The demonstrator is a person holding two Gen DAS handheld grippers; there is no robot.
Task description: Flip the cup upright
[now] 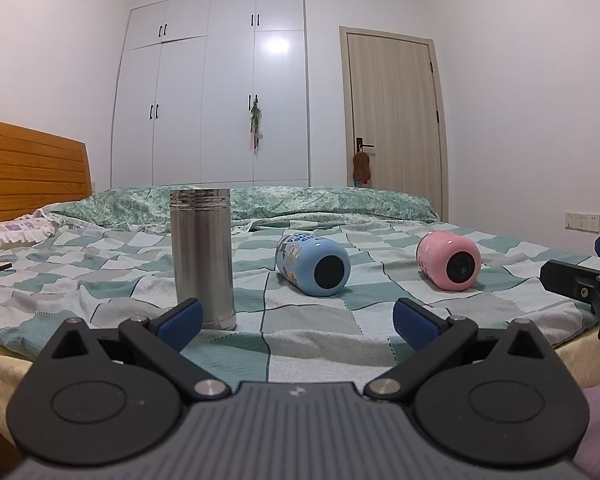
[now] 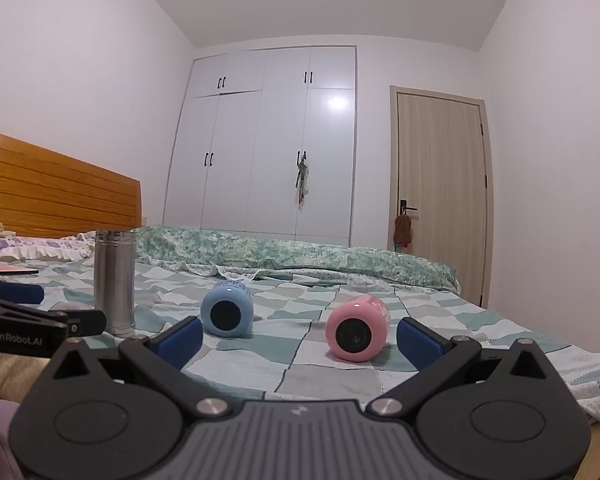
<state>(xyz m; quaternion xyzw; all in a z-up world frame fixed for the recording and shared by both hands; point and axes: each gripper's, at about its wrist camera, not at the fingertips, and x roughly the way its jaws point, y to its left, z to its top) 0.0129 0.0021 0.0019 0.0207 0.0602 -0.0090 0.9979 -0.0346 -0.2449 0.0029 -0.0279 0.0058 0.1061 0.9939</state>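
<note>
A blue cup and a pink cup lie on their sides on the checked bedspread, dark round ends facing me. A steel cup stands upright to their left. My left gripper is open and empty at the near edge of the bed, short of the steel and blue cups. My right gripper is open and empty, just short of the pink cup, which sits in line with the gap between its blue pads.
The bed has a folded green quilt along its far side, a wooden headboard and pillows at left. A white wardrobe and a door stand behind. Each gripper shows at the other view's edge.
</note>
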